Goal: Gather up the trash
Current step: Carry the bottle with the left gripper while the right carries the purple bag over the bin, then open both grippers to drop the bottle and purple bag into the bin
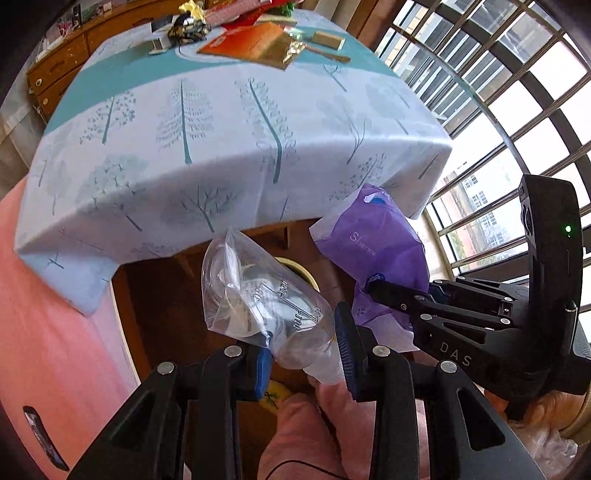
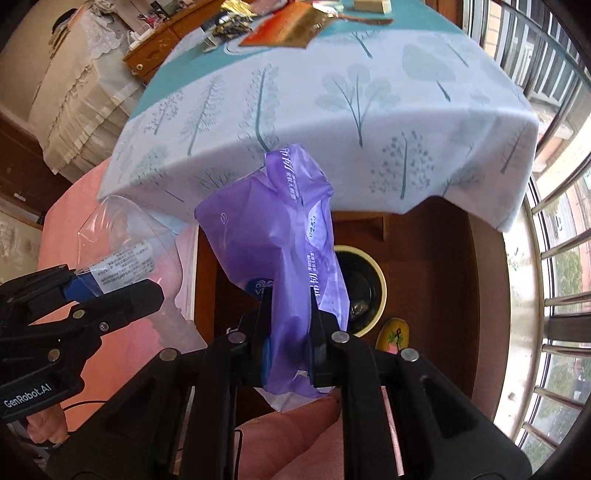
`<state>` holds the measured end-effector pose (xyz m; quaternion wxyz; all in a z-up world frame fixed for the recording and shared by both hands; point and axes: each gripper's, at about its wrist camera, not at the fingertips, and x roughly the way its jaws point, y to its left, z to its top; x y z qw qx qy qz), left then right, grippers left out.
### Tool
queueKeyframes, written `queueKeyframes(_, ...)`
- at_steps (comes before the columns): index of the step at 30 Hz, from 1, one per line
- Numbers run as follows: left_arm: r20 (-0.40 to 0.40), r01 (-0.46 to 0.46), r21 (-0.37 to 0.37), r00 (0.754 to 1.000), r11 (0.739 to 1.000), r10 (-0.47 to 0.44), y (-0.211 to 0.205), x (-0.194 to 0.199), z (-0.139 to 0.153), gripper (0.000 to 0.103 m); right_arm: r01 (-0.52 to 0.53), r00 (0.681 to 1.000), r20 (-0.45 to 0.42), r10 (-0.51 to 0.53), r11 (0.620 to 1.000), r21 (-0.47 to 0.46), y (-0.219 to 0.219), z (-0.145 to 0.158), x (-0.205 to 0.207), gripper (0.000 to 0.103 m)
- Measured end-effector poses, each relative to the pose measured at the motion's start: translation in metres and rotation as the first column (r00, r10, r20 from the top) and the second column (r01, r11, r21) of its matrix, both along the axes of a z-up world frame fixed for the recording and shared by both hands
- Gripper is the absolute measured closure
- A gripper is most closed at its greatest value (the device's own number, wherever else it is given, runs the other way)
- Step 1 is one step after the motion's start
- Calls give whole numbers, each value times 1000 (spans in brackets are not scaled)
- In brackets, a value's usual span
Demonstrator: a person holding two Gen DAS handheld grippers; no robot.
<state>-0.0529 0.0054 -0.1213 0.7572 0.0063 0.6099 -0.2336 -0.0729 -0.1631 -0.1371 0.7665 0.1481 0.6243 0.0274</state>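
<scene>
My left gripper [image 1: 304, 345] is shut on a clear plastic bag [image 1: 258, 295] with printed measure marks, held up below the table edge; it also shows in the right wrist view [image 2: 125, 254]. My right gripper [image 2: 288, 325] is shut on a crumpled purple plastic wrapper [image 2: 273, 240], seen too in the left wrist view [image 1: 373, 240]. Both hang above a dark bin with a yellow rim [image 2: 369, 284] on the floor, which is partly hidden behind the purple wrapper. More wrappers, gold foil [image 1: 291, 48] and a dark crumpled one [image 1: 186, 27], lie on the far side of the table.
The table wears a pale blue cloth with a tree print [image 1: 221, 122]. An orange packet [image 1: 243, 40] and a small box [image 1: 328, 38] lie at its far end. A window grille [image 1: 517, 92] is at the right, a wooden cabinet [image 1: 62, 70] behind, a pink surface [image 1: 48, 295] at left.
</scene>
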Motion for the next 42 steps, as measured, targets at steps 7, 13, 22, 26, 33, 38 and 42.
queueKeyframes(7, -79, -4, 53, 997, 999, 8, -12, 10, -104, 72, 54, 991, -121, -58, 998, -39, -11, -95, -4, 92)
queueKeyframes(13, -138, -34, 88, 989, 996, 46, -22, 20, -203, 72, 83, 974, -206, -92, 995, -54, -21, -198, -7, 92)
queueKeyframes(22, -205, -34, 151, 977, 988, 65, -38, 35, -351, 72, 103, 958, -266, -103, 995, -15, -23, -343, -6, 92)
queueKeyframes(26, -204, -18, 152, 978, 988, 50, -44, 42, -387, 72, 102, 962, -257, -95, 995, 14, -31, -385, -8, 91)
queueKeyframes(33, -211, -5, 117, 977, 993, 30, -40, 59, -422, 38, 68, 974, -217, -67, 998, -3, -40, -422, -3, 50)
queueKeyframes(38, -193, -30, 175, 979, 984, 64, -35, 64, -427, 18, 72, 978, -197, -74, 997, -19, -41, -420, 0, 43)
queueKeyframes(42, -163, -47, 182, 984, 982, 77, -28, 63, -408, 15, 69, 980, -184, -70, 998, -14, -40, -411, 6, 40)
